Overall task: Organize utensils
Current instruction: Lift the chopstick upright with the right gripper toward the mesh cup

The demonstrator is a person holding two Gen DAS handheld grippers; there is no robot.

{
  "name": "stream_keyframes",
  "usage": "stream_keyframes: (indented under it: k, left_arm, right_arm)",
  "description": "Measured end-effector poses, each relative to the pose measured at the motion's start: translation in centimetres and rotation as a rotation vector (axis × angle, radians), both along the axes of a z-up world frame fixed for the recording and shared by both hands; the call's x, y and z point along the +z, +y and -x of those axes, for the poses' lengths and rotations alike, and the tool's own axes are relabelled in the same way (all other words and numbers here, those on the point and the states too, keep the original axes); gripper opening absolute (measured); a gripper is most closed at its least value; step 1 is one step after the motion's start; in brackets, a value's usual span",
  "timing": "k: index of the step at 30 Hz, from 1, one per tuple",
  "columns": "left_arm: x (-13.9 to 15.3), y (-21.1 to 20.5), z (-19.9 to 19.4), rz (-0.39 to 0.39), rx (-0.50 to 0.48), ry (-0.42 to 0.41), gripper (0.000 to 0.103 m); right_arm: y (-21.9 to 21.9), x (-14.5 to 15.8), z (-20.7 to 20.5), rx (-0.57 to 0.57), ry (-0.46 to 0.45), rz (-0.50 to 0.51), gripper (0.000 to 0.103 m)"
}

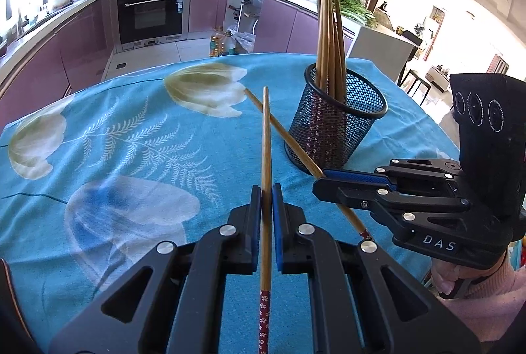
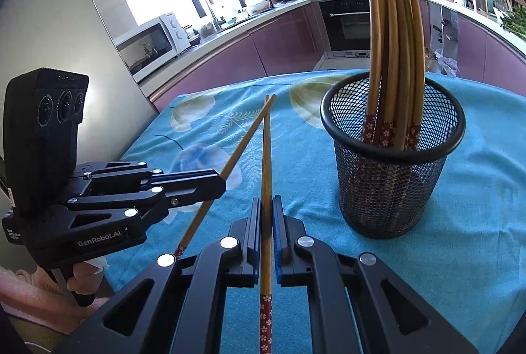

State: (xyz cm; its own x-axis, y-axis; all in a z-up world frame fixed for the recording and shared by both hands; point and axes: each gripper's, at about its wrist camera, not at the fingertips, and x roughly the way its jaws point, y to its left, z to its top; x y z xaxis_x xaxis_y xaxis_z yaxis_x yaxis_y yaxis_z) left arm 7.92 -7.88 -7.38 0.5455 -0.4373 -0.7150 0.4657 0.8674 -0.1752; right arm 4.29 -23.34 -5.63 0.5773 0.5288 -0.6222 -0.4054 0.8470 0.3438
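Note:
My left gripper point(image 1: 266, 194) is shut on a bamboo chopstick point(image 1: 265, 137) with a red flowered end, which points forward over the blue cloth. My right gripper point(image 1: 320, 184) comes in from the right, shut on a second chopstick point(image 1: 279, 123) that crosses under the first. In the right wrist view, the right gripper point(image 2: 266, 206) clamps its chopstick point(image 2: 266, 153), and the left gripper point(image 2: 221, 186) holds the other chopstick point(image 2: 243, 140) slanting in from the left. A black mesh cup point(image 1: 342, 127) point(image 2: 391, 176) stands upright to the right, holding several chopsticks point(image 2: 391, 41).
The table carries a blue flowered cloth point(image 1: 131, 140) point(image 2: 476, 189). Its far edge drops to a kitchen floor with oil bottles point(image 1: 221, 41). Purple cabinets point(image 1: 82, 35) and an oven point(image 1: 150, 12) stand beyond. A hand in a pink sleeve point(image 1: 486, 281) holds the right gripper.

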Motion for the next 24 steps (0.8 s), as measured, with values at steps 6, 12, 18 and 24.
stream_keyframes:
  k: [6, 12, 18, 24]
  left_arm:
    - [-0.2, -0.6, 0.1, -0.014, -0.019, 0.005, 0.010]
    - [-0.1, -0.6, 0.2, -0.013, -0.018, 0.007, 0.007]
    - [0.5, -0.7, 0.6, -0.006, -0.023, -0.011, 0.007]
    - [1.3, -0.8, 0.9, 0.002, -0.027, -0.027, 0.007]
  right_arm:
    - [-0.3, 0.5, 0.4, 0.005, -0.018, -0.005, 0.006]
    - [-0.6, 0.7, 0.6, -0.001, -0.025, -0.005, 0.006]
    - [-1.0, 0.9, 0.9, -0.015, -0.039, -0.004, 0.006]
    - [-1.7, 1.3, 1.3, -0.033, -0.058, -0.005, 0.006]
